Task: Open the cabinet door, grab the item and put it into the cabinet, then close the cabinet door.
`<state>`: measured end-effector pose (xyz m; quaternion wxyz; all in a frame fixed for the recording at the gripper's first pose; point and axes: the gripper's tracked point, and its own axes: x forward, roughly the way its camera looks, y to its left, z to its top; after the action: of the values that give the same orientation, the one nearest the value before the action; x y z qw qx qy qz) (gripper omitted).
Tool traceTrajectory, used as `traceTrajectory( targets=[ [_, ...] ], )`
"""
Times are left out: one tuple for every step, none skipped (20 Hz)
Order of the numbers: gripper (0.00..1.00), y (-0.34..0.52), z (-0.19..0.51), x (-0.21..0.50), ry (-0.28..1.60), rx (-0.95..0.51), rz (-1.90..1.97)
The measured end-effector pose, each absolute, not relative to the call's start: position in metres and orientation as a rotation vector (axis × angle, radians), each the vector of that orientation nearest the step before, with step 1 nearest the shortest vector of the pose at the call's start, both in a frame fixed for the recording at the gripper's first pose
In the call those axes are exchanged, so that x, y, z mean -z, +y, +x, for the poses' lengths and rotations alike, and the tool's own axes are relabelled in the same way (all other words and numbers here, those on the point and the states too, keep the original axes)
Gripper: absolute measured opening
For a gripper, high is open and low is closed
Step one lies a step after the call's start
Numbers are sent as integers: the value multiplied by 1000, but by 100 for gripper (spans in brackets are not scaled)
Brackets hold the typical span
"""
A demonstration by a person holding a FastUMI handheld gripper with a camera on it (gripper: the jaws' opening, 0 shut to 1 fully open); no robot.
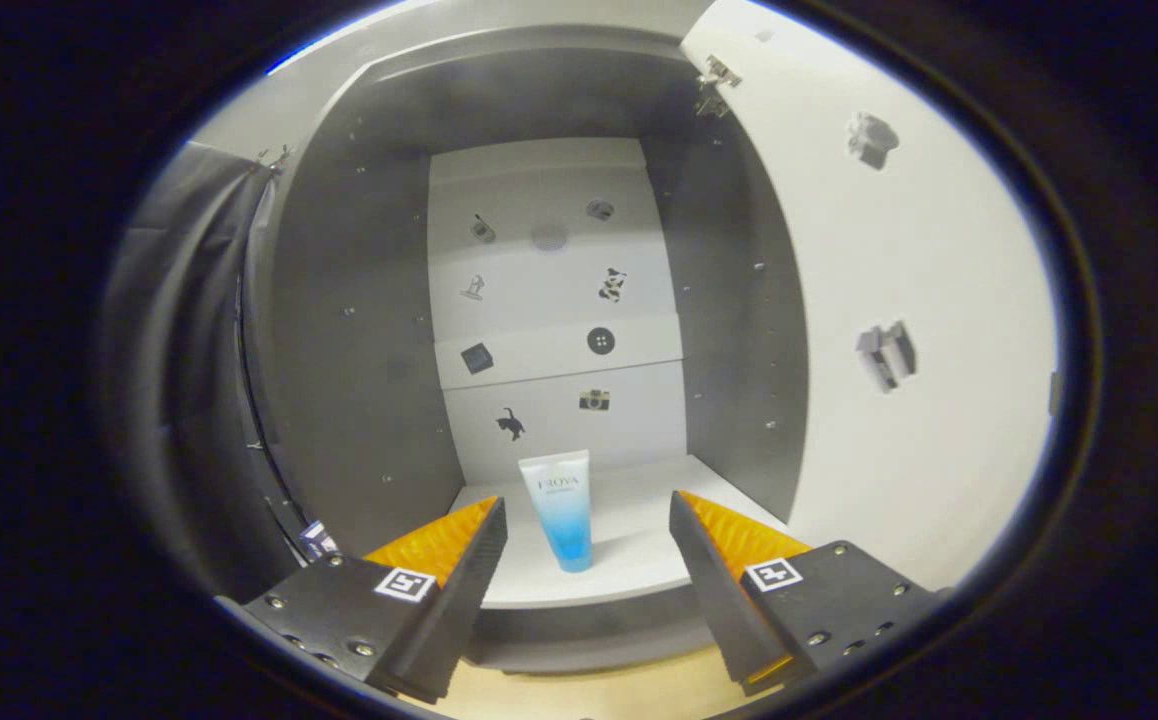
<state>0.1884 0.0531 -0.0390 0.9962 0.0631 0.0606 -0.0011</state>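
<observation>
Cloth point(179, 330) hangs dark and loose beside the cabinet's grey left side wall point(359, 330), which is dotted with small peg holes. Next comes the white back panel point(554, 290), scattered with little picture stickers, and below it the white shelf point(639, 520) where the tube point(561, 508) stands cap-down, upright, a little back from the shelf's front lip. It is white at the top and fades to blue toward the cap. The gripper point(587, 545) hangs in front of the shelf with its fingers spread wide apart and nothing between them but air; the tube shows in the gap, just beyond the tips and touching neither. Further right are the grey right side wall point(739, 330) and then the open cabinet door point(899, 300), swung wide on its hinge point(714, 80), with what look like stickers or small fittings on its inner face, too blurred to tell which.

The tube is probably light, soft-walled plastic, smooth enough to slip and easy to topple on its narrow cap. Any hold is best taken across the lower, rounder body, squeezed gently. It already sits inside, so closing the door seems to be what remains.
</observation>
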Motion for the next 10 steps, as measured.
traceTrajectory(
  targets=[
    [97, 51, 171, 37, 122, 8, 126],
    [97, 48, 154, 34, 119, 17, 123],
    [97, 43, 137, 32, 116, 29, 115],
    [97, 39, 120, 29, 114, 40, 107],
    [97, 36, 103, 27, 112, 44, 100],
    [97, 32, 86, 23, 108, 49, 96],
    [97, 29, 71, 21, 108, 54, 93],
    [97, 26, 55, 17, 110, 55, 94],
    [97, 24, 39, 13, 104, 55, 94],
    [97, 20, 24, 7, 97, 55, 96]
  ],
)
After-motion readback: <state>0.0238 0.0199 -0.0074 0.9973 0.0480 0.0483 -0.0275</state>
